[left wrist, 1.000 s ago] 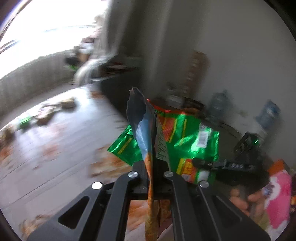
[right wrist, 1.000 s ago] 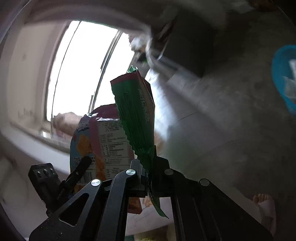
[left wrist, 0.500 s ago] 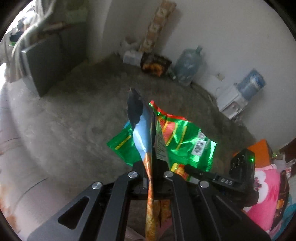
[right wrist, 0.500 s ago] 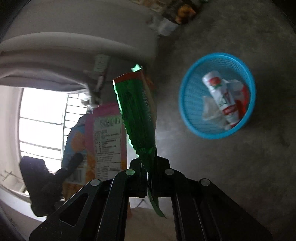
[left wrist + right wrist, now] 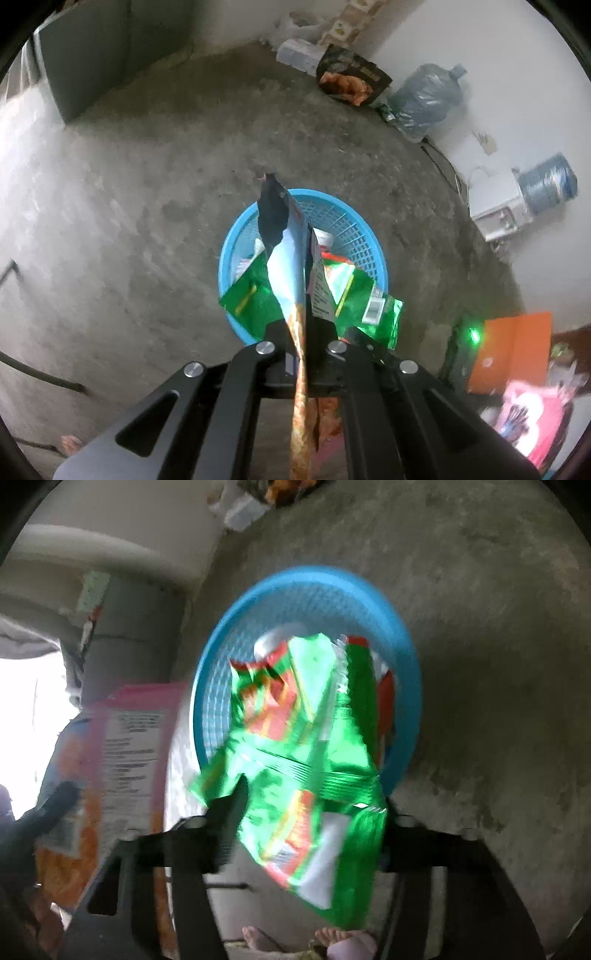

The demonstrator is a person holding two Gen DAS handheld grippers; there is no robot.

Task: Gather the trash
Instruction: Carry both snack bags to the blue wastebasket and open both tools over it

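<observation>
We hold left gripper [image 5: 302, 345] clamped on pink bag [image 5: 291, 258], upright over basket [image 5: 236, 240] rim | right gripper [image 5: 310, 812] jaws just opened, green bag [image 5: 314, 760] loose between them, above basket

Water jugs [image 5: 424, 99], orange folder [image 5: 513, 354], dispenser [image 5: 498, 206]

right claw [image 5: 310, 812]: jaws just opened | green wrapper [image 5: 314, 768] loose over blue basket [image 5: 406, 657]
</observation>
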